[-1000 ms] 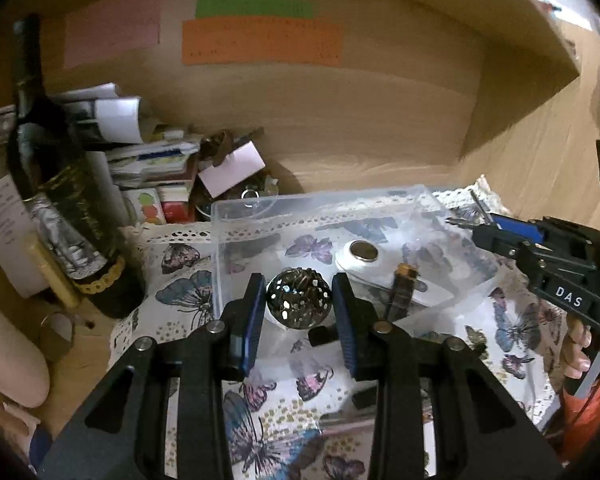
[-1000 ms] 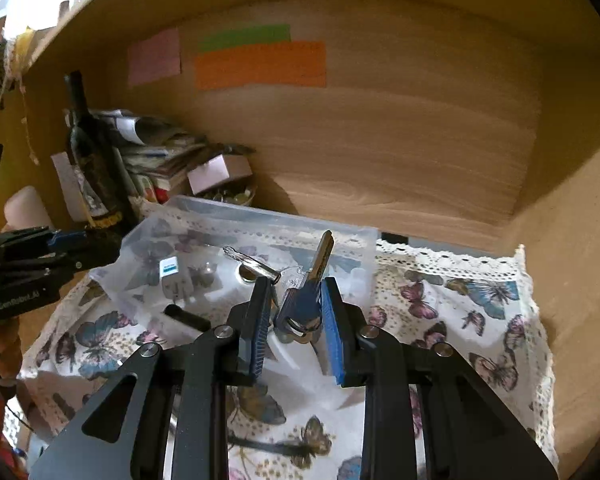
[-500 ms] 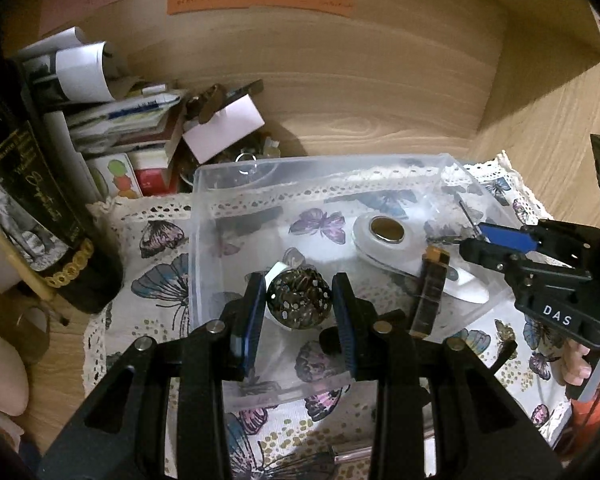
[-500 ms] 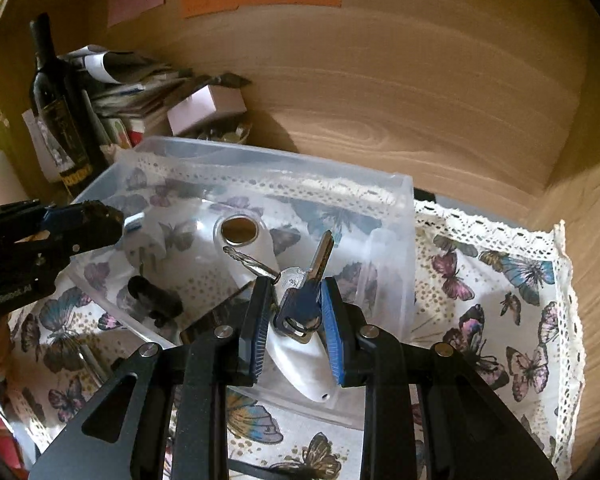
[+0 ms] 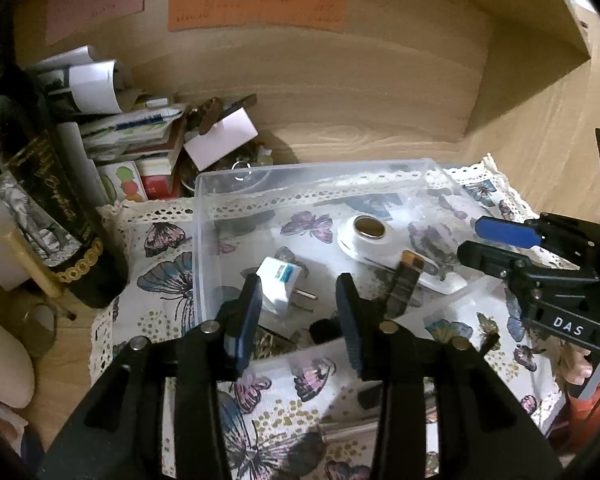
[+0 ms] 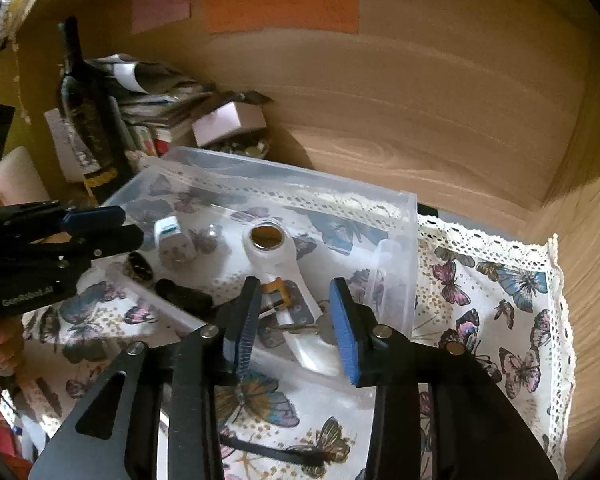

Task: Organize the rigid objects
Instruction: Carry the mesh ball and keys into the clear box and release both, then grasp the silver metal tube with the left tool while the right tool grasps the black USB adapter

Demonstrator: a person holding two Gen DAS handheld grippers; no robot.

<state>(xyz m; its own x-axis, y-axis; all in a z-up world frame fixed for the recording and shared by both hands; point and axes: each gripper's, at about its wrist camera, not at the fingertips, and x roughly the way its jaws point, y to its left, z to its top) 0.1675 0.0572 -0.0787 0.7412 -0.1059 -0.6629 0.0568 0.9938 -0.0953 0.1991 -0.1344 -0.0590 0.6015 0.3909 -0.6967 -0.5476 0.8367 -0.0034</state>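
Observation:
A clear plastic bin [image 5: 312, 168] [image 6: 292, 172] stands on a butterfly cloth. Over its near side my left gripper [image 5: 298, 320] hangs with its jaws opening and nothing between the pads. A perforated metal ball [image 5: 266, 344] [image 6: 140, 266] lies in the bin just below it, beside a white plug adapter [image 5: 278, 280] [image 6: 172, 240]. My right gripper [image 6: 296, 324] [image 5: 500, 244] is also opening, with bare pads. The keys [image 6: 324, 326] rest in the bin under it, against a white tool with a round hole [image 6: 268, 236] [image 5: 366, 228]. My left gripper [image 6: 92, 232] shows at the left edge of the right wrist view.
A dark wine bottle [image 5: 40, 184] [image 6: 84, 108] and a pile of papers and small boxes [image 5: 140, 132] crowd the back left corner. Wooden walls close the back and right. The butterfly cloth [image 6: 500, 280] runs on to the right of the bin. A black cylinder [image 6: 184, 294] lies in the bin.
Both grippers' jaws have widened. The left one let go of the metal ball and the right one let go of the keys; both things now lie in the bin.

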